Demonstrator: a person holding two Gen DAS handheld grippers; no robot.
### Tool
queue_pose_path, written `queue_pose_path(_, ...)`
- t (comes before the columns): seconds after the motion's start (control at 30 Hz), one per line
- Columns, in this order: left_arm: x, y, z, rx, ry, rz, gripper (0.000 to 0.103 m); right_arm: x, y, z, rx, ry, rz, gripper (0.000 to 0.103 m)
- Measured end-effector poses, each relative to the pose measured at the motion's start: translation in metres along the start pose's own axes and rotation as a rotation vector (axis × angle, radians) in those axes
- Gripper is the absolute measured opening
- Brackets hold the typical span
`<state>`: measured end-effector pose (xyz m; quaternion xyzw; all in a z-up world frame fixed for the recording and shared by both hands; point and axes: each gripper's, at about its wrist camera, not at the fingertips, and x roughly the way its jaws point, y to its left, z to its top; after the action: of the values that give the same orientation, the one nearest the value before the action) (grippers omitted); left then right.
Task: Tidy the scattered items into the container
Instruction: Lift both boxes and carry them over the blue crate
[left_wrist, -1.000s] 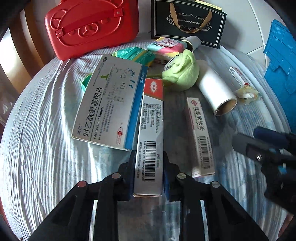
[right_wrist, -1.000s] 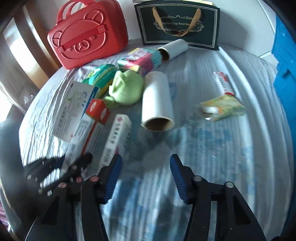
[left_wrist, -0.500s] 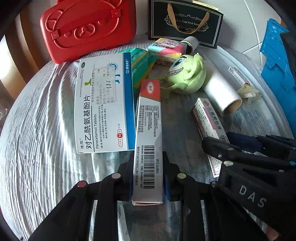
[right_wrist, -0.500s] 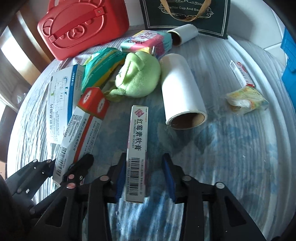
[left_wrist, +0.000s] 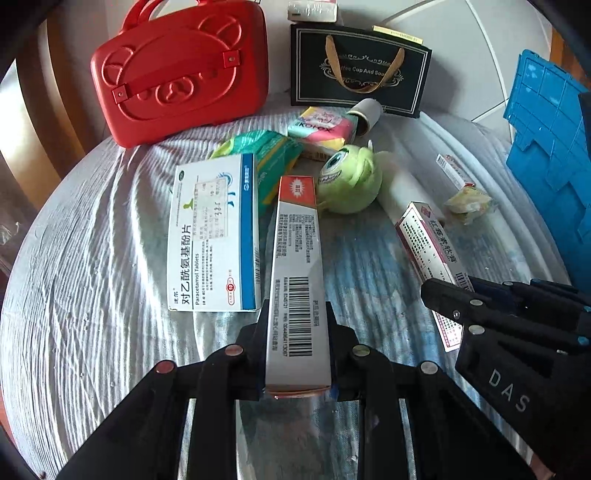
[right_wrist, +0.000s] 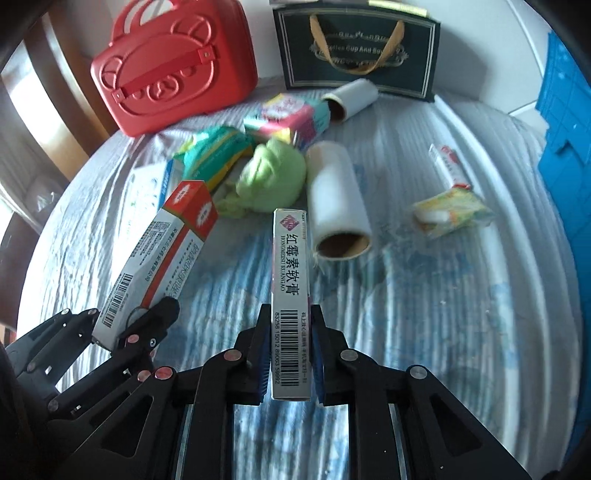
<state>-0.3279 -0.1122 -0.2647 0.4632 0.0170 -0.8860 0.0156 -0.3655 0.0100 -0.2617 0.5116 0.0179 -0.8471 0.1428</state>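
Left gripper (left_wrist: 297, 345): black jaws clamped on the barcode end of a long grey carton with a red tip (left_wrist: 297, 273), stiff glossy cardboard, lifted clear of the cloth. Right gripper (right_wrist: 288, 354): blue ribbed pads closing on a slimmer white carton (right_wrist: 290, 291), which sits between them, its far end pointing at the cardboard-cored roll (right_wrist: 338, 201).

Bedsheet (left_wrist: 92, 258): pale, finely ribbed, creased. On it: flat blue-and-white tablet box (left_wrist: 214, 236), fuzzy green one-eyed plush ball (left_wrist: 349, 179), crinkled green packet (left_wrist: 267, 155), tissue pack (left_wrist: 319, 127).

At the back, a hard moulded red case (left_wrist: 181, 70) with a bear face, shut. Blue plastic crate (left_wrist: 550, 147) at right edge.
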Motion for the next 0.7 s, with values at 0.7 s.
queue_pose_path(0.7,-0.195,-0.032,0.052,0.052,-0.332,-0.083,0.023,-0.226,0.018,0.017,-0.033,-0.388,-0.14,0.018)
